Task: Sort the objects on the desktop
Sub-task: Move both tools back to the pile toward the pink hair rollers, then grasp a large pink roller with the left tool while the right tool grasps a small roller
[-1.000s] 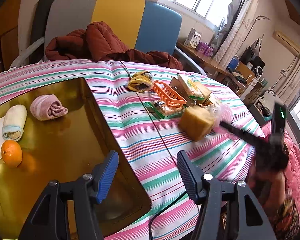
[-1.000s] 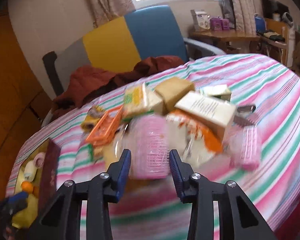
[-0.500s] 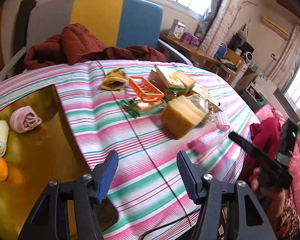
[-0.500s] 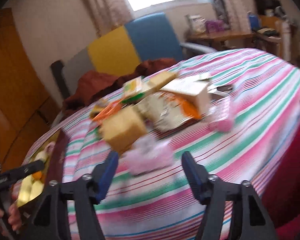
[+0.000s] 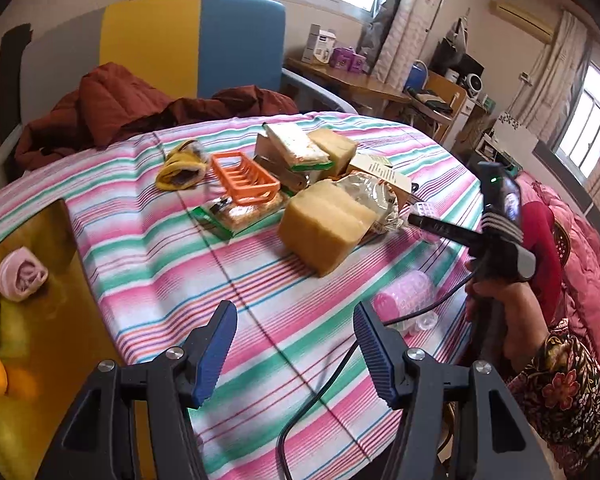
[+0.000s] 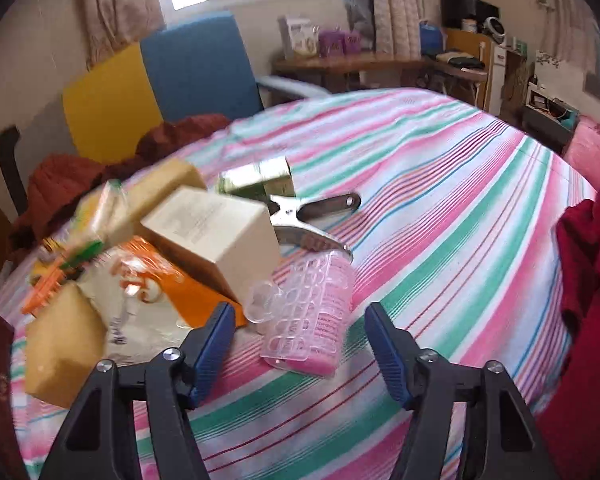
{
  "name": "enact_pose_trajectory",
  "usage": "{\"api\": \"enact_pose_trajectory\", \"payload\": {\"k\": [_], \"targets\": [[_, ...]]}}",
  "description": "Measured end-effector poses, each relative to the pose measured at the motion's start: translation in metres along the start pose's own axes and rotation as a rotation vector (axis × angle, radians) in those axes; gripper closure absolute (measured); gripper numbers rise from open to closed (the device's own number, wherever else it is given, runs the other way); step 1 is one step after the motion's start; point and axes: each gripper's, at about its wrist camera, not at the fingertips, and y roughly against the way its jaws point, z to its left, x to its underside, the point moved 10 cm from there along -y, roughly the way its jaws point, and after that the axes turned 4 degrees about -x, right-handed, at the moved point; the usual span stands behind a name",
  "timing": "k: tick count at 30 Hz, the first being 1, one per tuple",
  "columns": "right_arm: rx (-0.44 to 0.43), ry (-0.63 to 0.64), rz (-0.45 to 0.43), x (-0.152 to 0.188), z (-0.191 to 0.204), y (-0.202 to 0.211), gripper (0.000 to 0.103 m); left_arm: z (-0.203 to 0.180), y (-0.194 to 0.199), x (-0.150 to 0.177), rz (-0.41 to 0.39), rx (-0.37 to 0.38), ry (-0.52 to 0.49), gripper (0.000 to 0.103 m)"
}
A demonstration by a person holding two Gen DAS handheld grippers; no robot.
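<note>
Your right hand-held gripper (image 6: 300,344) just swung from dropped roller to second pink roller (image 6: 308,320); jaws wide, empty. Left hand-held gripper (image 5: 292,344) wide, empty.

Both wrist views low over striped table (image 5: 284,304), sharing blurry clutter pile (image 6: 204,232).

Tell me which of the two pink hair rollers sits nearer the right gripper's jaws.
The clear-cased pink roller beside the cream box, just ahead of the open right gripper; the bare pink roller lies apart from the pile.
</note>
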Motion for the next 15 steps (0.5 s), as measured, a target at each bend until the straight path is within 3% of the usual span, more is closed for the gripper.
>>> {"api": "enact_pose_trajectory", "payload": {"k": [2,7,11,15], "targets": [[0.004,-0.009,0.017,0.006,-0.005,-0.005,0.059,-0.005,-0.003,-0.005,0.004,0.014,-0.013,0.041],[-0.06,-0.015,0.021,0.026,-0.001,0.022,0.06,-0.021,-0.02,-0.009,0.032,0.025,-0.066,0.041],[-0.107,0.041,0.03,0.054,0.013,0.053,0.06,-0.053,-0.036,-0.007,0.077,0.064,-0.202,0.041],[-0.095,0.093,0.04,0.079,0.015,0.081,0.06,-0.093,-0.043,-0.006,0.096,0.188,-0.331,0.041]]}}
